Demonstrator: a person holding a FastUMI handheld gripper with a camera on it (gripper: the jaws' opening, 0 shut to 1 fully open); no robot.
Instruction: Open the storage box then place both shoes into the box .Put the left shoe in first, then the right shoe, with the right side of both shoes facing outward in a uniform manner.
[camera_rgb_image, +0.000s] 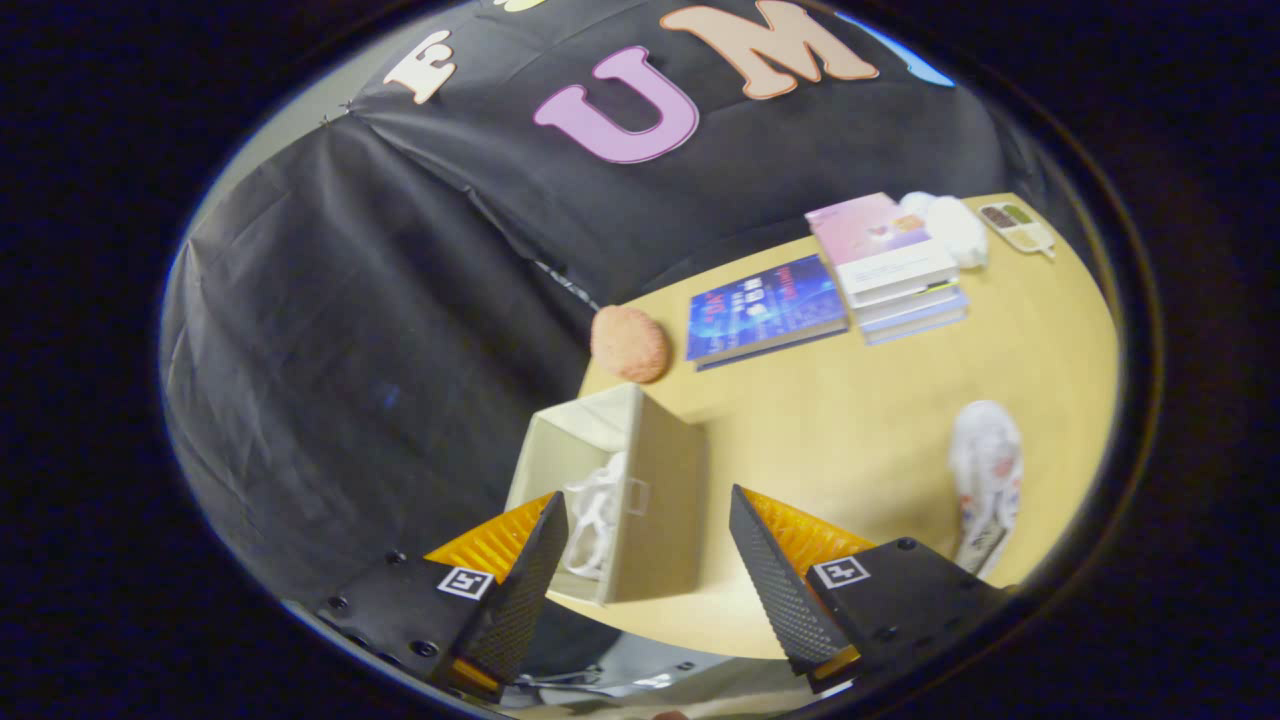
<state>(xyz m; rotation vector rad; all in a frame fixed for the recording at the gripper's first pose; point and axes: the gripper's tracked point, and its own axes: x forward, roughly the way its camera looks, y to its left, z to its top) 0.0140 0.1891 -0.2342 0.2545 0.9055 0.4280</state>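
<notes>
The jaws are hanging wide open with nothing in them, the open storage box (610, 490) sitting just ahead between them with one white shoe (596, 515) inside, while the other shoe (985, 480) is lying on the tabletop (850, 420) well right of the box.

Your table (880, 420) is a light wooden top. On it, nearest you, stands the open storage box (640, 490) at the left edge. A white shoe (985, 480) lies well right of it. Farther off sit a pink round cushion (629, 343), a blue book (765, 308), a book stack (885, 262), a white bundle (950, 228) and a small tray (1017, 226).
</notes>
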